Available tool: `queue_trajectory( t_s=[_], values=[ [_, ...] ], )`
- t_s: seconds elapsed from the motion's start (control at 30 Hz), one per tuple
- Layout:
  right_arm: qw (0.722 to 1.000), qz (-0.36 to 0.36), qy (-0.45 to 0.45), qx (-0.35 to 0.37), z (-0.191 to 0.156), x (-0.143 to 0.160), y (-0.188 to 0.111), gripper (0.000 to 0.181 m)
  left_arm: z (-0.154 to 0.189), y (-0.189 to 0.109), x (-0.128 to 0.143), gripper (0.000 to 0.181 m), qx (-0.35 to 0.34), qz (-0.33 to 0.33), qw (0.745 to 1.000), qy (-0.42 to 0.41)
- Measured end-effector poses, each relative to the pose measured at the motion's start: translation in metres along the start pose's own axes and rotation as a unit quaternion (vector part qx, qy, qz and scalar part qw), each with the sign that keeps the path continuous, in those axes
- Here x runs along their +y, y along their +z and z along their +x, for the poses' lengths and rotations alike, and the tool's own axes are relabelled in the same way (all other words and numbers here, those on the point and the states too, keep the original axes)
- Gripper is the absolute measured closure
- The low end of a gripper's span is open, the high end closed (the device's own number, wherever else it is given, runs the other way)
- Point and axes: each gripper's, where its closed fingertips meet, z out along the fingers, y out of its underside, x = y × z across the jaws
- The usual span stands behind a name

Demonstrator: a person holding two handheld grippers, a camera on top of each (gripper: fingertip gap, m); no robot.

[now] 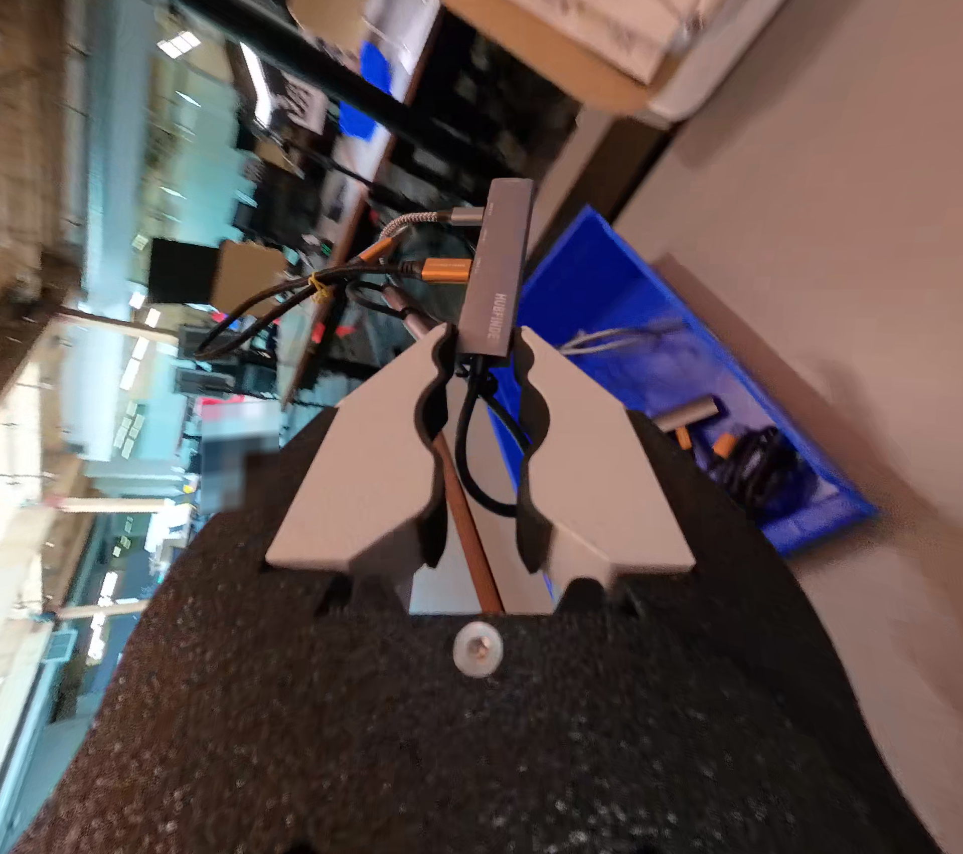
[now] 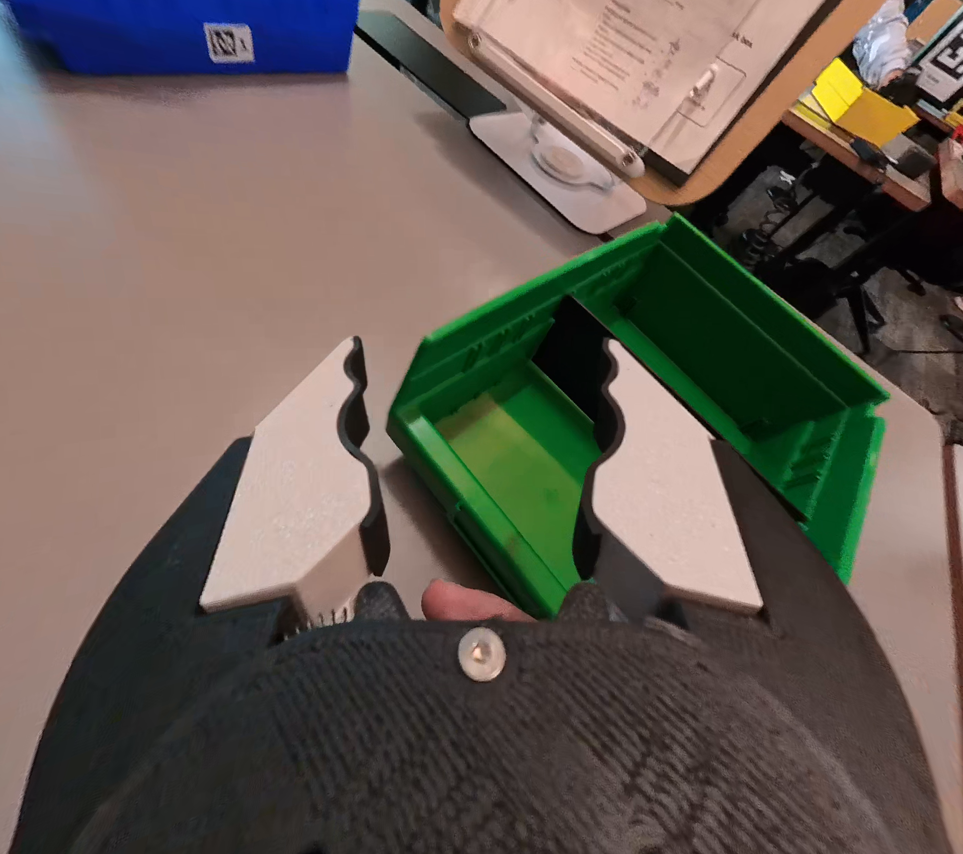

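Observation:
My left gripper (image 1: 484, 339) is shut on the lower end of a grey USB hub (image 1: 499, 266) and holds it up in the air, above the table. A silver plug (image 1: 461, 217) and an orange plug (image 1: 448, 270) sit in the hub's side, and black braided cables (image 1: 271, 303) hang off to the left. The hub's own black cable (image 1: 469, 443) loops down between the fingers. My right gripper (image 2: 482, 355) is open and empty, just above an open green bin (image 2: 526, 459) with a black divider (image 2: 568, 360) on the grey table (image 2: 208, 214).
A blue bin (image 1: 615, 287) with cables and adapters lies on the table right of the hub; it also shows in the right wrist view (image 2: 172, 6) at the far left. A clipboard stand with a printed sheet (image 2: 641, 11) stands behind the green bin. The table edge runs along the right. About 45 cm separates my left fingertips from my right.

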Motion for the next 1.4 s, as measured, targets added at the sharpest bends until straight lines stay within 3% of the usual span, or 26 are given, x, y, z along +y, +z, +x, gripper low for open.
queue_trajectory(
  t_s=[0.17, 0.33, 0.4, 0.5, 0.53, 0.57, 0.63, 0.7, 0.83, 1.0, 1.1, 1.33, 1.4],
  values=[
    [0.994, 0.077, 0.056, -0.053, -0.021, -0.034, -0.002, 0.090, -0.018, -0.053, -0.075, 0.162, -0.088, 0.117, 0.988, 0.039],
    [0.964, 0.186, 0.139, -0.128, -0.042, -0.080, -0.017, 0.085, -0.008, -0.117, -0.146, 0.163, -0.125, 0.236, 0.962, 0.065],
    [0.950, 0.214, 0.161, -0.163, -0.052, -0.094, -0.024, 0.084, 0.002, -0.138, -0.168, 0.163, -0.116, 0.271, 0.953, 0.074],
    [0.918, 0.255, 0.201, -0.227, -0.068, -0.115, -0.036, 0.084, 0.034, -0.154, -0.190, 0.163, -0.048, 0.319, 0.942, 0.091],
    [0.904, 0.269, 0.219, -0.251, -0.073, -0.122, -0.041, 0.085, 0.050, -0.156, -0.194, 0.179, -0.021, 0.338, 0.935, 0.103],
    [0.888, 0.280, 0.239, -0.276, -0.078, -0.128, -0.044, 0.086, 0.062, -0.158, -0.198, 0.181, -0.008, 0.365, 0.924, 0.115],
    [0.858, 0.289, 0.277, -0.322, -0.088, -0.136, -0.046, 0.091, 0.085, -0.148, -0.194, 0.181, 0.025, 0.375, 0.919, 0.117],
    [0.853, 0.260, 0.315, -0.324, -0.095, -0.129, -0.025, 0.103, 0.116, -0.127, -0.183, 0.181, 0.084, 0.365, 0.922, 0.096],
    [0.907, 0.133, 0.261, -0.302, -0.117, -0.085, 0.024, 0.101, 0.195, -0.066, -0.138, 0.181, 0.214, 0.283, 0.933, 0.062],
    [0.934, 0.124, 0.220, -0.252, -0.104, -0.073, 0.029, 0.102, 0.271, -0.037, -0.098, 0.179, 0.356, 0.225, 0.906, -0.039],
    [0.941, 0.127, 0.207, -0.236, -0.097, -0.071, 0.029, 0.104, 0.318, -0.029, -0.082, 0.156, 0.436, 0.155, 0.882, -0.089],
    [0.953, 0.091, 0.173, -0.233, -0.104, -0.056, 0.035, 0.105, 0.379, -0.003, -0.070, 0.145, 0.494, 0.084, 0.862, -0.073],
    [0.962, 0.066, 0.144, -0.222, -0.105, -0.047, 0.039, 0.104, 0.386, 0.002, -0.072, 0.153, 0.505, 0.071, 0.856, -0.085]
  ],
)
